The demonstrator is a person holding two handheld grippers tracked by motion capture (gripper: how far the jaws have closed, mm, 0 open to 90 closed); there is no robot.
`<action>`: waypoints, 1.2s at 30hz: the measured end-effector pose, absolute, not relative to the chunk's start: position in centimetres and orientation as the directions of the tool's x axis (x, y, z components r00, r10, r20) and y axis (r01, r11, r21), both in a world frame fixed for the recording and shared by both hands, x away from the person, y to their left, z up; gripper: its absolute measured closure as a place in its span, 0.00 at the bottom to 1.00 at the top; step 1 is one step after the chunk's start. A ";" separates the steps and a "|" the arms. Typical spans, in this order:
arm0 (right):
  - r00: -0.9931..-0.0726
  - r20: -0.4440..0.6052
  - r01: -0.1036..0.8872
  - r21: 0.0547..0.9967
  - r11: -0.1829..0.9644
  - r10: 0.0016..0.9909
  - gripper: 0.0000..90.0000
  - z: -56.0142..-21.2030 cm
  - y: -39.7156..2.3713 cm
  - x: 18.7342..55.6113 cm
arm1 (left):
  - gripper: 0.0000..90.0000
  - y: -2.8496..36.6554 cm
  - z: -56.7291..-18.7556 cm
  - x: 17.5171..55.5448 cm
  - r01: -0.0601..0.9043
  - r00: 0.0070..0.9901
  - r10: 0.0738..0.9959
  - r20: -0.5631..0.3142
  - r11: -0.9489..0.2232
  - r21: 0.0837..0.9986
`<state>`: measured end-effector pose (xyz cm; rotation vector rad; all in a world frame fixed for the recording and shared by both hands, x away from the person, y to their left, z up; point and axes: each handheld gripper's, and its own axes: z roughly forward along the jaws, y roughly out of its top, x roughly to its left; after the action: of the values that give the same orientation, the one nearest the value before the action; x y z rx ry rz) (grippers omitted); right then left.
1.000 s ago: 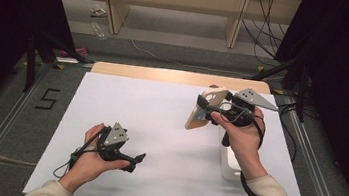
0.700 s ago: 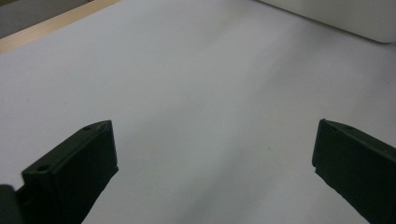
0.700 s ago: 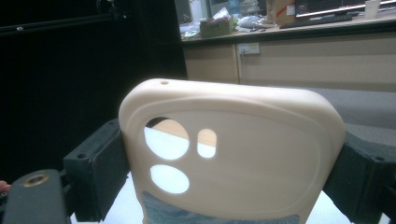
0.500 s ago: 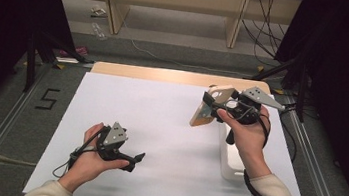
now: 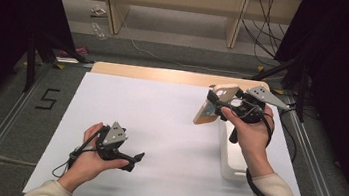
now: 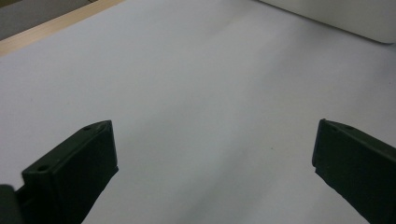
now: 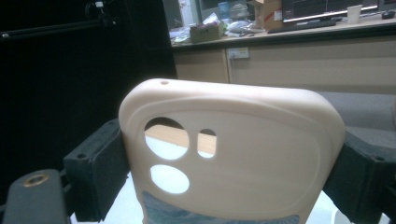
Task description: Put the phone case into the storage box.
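Phone case (image 7: 233, 154), beige with three camera cut-outs, is pinched across its width between the two black jaws of the right gripper (image 7: 232, 175) and held up off the table. In the high view the phone case (image 5: 210, 108) sits tilted in the air at the right gripper (image 5: 221, 105), above the far right part of the white table (image 5: 159, 126). Nearer the person, the left gripper (image 5: 136, 158) rests low over the table's near left side, its jaws spread wide apart with nothing between them. A white box (image 5: 232, 158) lies on the table under the right forearm. Beyond the table's wooden far edge (image 5: 165, 75) stand wooden shelves (image 5: 173, 7).
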<state>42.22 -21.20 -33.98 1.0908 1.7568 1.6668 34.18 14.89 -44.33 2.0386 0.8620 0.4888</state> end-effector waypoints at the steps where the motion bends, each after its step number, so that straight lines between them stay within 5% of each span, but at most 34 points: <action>1: -0.566 0.176 0.219 0.974 -0.059 0.806 0.14 -34.0 -21.2 42.2 | 0.00 14.9 -44.3 34.2 0.396 0.687 0.726 0.026 -0.404 0.825; 36: -0.518 0.182 0.204 0.975 -0.086 0.836 0.14 -33.5 -23.0 42.7 | 0.00 15.4 -44.4 34.1 0.403 0.681 0.732 0.020 -0.398 0.824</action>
<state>42.69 -23.02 -33.49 1.1279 1.6903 1.6466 34.13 15.39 -44.39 2.0356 0.8730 0.4855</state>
